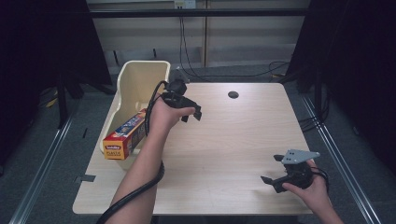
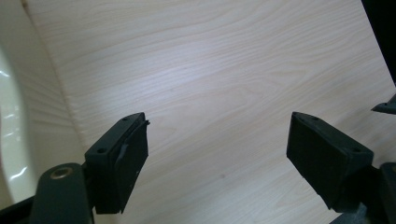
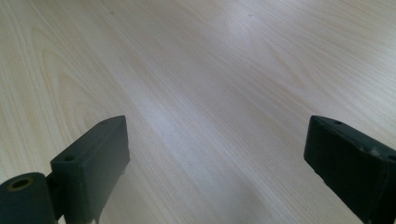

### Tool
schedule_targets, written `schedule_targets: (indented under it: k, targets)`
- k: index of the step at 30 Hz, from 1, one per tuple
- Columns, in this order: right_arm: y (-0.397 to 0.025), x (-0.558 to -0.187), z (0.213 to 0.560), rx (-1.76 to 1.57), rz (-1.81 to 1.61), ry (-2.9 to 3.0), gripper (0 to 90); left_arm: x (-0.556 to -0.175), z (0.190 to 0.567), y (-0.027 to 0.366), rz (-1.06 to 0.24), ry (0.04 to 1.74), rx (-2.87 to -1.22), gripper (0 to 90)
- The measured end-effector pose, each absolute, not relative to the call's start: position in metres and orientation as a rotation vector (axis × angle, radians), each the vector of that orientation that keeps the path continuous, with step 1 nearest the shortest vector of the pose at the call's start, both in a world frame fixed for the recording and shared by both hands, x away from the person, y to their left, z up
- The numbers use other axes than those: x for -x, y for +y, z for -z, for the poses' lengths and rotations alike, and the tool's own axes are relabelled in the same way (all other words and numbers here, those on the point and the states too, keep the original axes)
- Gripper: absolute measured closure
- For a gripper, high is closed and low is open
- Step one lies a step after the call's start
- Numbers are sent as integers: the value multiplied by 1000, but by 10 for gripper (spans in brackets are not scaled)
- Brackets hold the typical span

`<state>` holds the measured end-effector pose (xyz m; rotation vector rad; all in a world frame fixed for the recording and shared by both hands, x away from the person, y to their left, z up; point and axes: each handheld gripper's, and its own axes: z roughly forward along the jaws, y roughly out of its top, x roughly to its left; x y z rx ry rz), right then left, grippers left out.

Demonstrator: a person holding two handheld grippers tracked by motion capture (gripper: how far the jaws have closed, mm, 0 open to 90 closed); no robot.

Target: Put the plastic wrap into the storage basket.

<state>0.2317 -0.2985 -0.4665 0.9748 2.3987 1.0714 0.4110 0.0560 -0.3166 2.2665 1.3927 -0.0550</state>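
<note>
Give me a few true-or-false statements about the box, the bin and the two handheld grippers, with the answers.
1. The box lies in the cream bin. True.
2. The left gripper grips the box. False: its jaws are apart with nothing between them.
3. The right gripper is near the table's front right corner. True.
4. The right gripper's jaws are shut. False: they stand wide apart over bare wood.
5. The box is blue all over. False: it is mostly red and orange.

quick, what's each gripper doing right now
left gripper: open, holding nothing, above the table beside the cream bin.
right gripper: open, holding nothing, over bare table.
</note>
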Motion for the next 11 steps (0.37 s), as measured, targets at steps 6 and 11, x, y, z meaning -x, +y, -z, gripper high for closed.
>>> schedule_targets:
  k: [6,11]
  targets:
    - [-298,-232,467,-977,-1065,2400,67,-409,325,47,57,1355,-2292,193]
    - [-297,-232,467,-977,-1064,2403,67,-408,328,42,51,1341,-2294,190]
